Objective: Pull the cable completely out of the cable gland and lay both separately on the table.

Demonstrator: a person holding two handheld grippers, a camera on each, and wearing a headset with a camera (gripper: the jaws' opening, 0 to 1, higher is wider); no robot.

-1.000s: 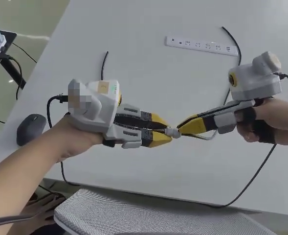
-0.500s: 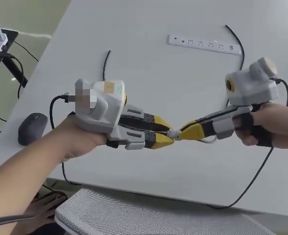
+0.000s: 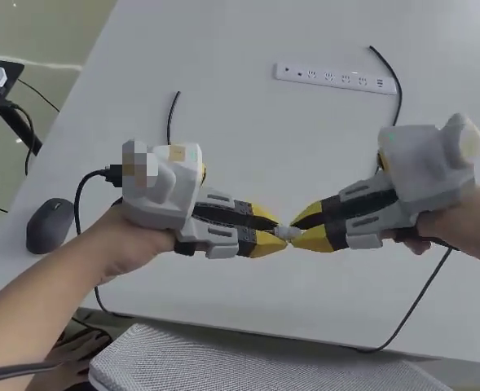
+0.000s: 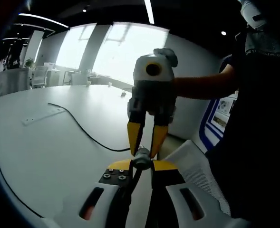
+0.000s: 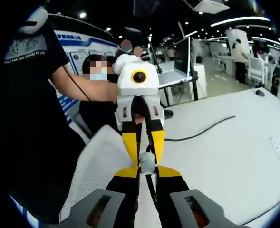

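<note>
Obs.: left tongs [image 3: 274, 236] and right tongs [image 3: 298, 237] meet tip to tip in the lower middle of the head view. The cable gland [image 3: 286, 233] is pinched between them in the air, above the near edge of the desk [image 3: 248, 138].

Left tongs: narrow, closed on the gland body.

Right tongs: narrow, closed at the gland's other end. The dark cable [image 5: 151, 186] runs back between their jaws at the bottom centre of the right gripper view. I take this grip to be on the cable just where it leaves the gland, but the pads cover the contact.

Risks (judgement):
- The tips touch, so there is no free cable between the grips. A pull may slide the pads along the jacket instead of drawing the cable out.
- If the seal is tight, a hard pull could stretch or scuff the jacket.
- A sudden release would throw the hands apart. Because the work hangs over the desk edge, a dropped part could land on the mesh chair [image 3: 223, 358] at the bottom of the frame rather than on the desk.

Unclear:
- How much cable sits inside the gland.
- Whether the gland nut is slack.
- Where the cable's free end lies.
- In the left gripper view, the dark line under the gland may be cable or shadow.
</note>
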